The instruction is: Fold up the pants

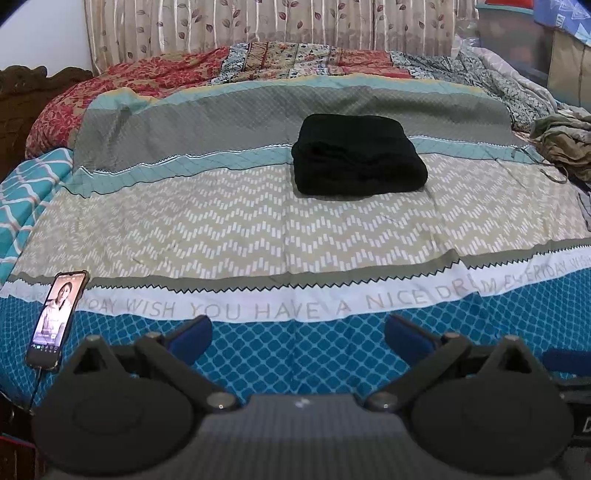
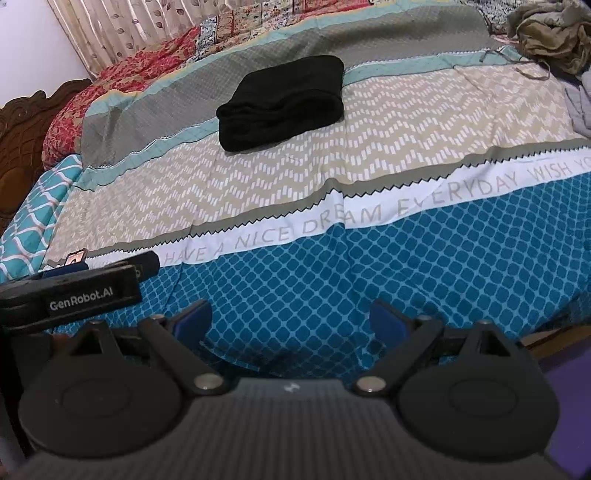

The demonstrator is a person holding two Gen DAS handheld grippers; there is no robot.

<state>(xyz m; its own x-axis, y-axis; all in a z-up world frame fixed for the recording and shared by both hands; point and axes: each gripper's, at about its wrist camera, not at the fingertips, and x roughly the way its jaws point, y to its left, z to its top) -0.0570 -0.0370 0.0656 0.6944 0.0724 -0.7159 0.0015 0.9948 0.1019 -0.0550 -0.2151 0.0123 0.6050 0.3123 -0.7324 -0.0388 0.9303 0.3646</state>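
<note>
Black pants (image 1: 358, 157) lie folded in a compact stack on the bedspread (image 1: 221, 221), in the middle of the bed. They also show in the right wrist view (image 2: 282, 101). My left gripper (image 1: 297, 330) is open and empty, low over the blue front band of the bedspread, well short of the pants. My right gripper (image 2: 290, 317) is open and empty too, over the same blue band. The left gripper's body shows at the left of the right wrist view (image 2: 74, 291).
A phone (image 1: 55, 319) with a lit screen lies on the bed's front left, with a cable. A heap of olive clothes (image 1: 565, 144) sits at the right edge, seen also from the right wrist (image 2: 550, 33). A wooden headboard (image 1: 22, 99) stands left, curtains behind.
</note>
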